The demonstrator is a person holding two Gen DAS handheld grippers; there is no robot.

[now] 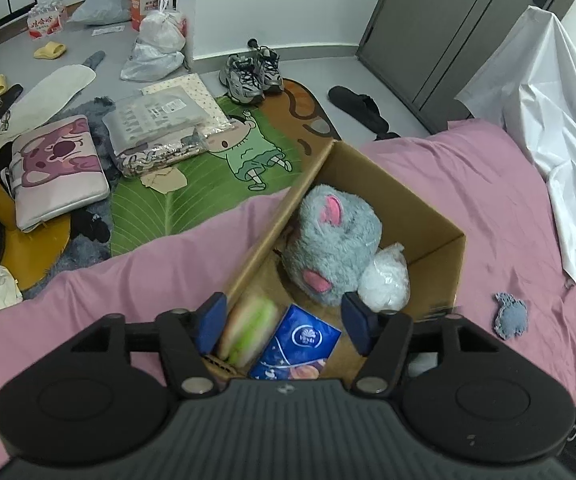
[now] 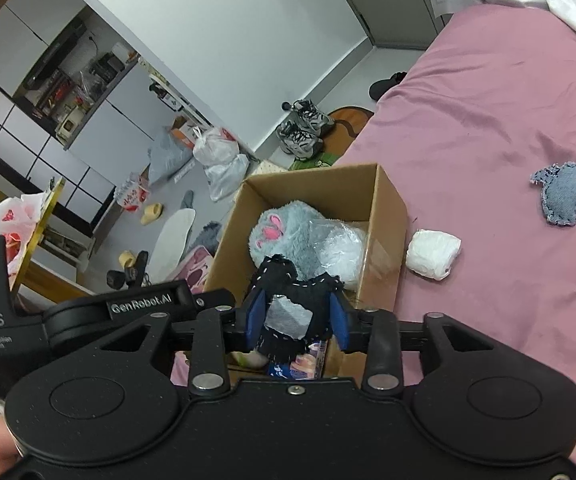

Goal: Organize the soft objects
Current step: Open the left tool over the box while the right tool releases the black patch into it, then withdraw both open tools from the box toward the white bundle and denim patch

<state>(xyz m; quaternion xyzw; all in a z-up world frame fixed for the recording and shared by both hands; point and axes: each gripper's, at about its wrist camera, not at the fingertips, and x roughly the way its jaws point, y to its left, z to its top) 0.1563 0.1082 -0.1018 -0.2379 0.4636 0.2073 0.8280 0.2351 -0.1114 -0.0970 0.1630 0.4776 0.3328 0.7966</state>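
Cardboard box (image 1: 428,216) stands open on the pink bed (image 1: 468,184) and already holds a grey plush toy (image 1: 332,244), a white wrapped bundle (image 1: 384,280), a blue tissue pack (image 1: 300,340) and a blurred green-and-cream soft item (image 1: 248,328). Left tongs (image 1: 284,320) hang parted over the box interior, gripping nothing; the blurred item lies just beside the left pad. Right tongs (image 2: 298,316) carry a black stitched cloth piece (image 2: 292,300) between slightly parted pads, above the near box edge. Remaining on the bed: a white wad (image 2: 434,254) just beside the box wall and a denim patch (image 2: 564,198) well apart. Open sheet surrounds the box on the right; its left wall sits near the bed edge.
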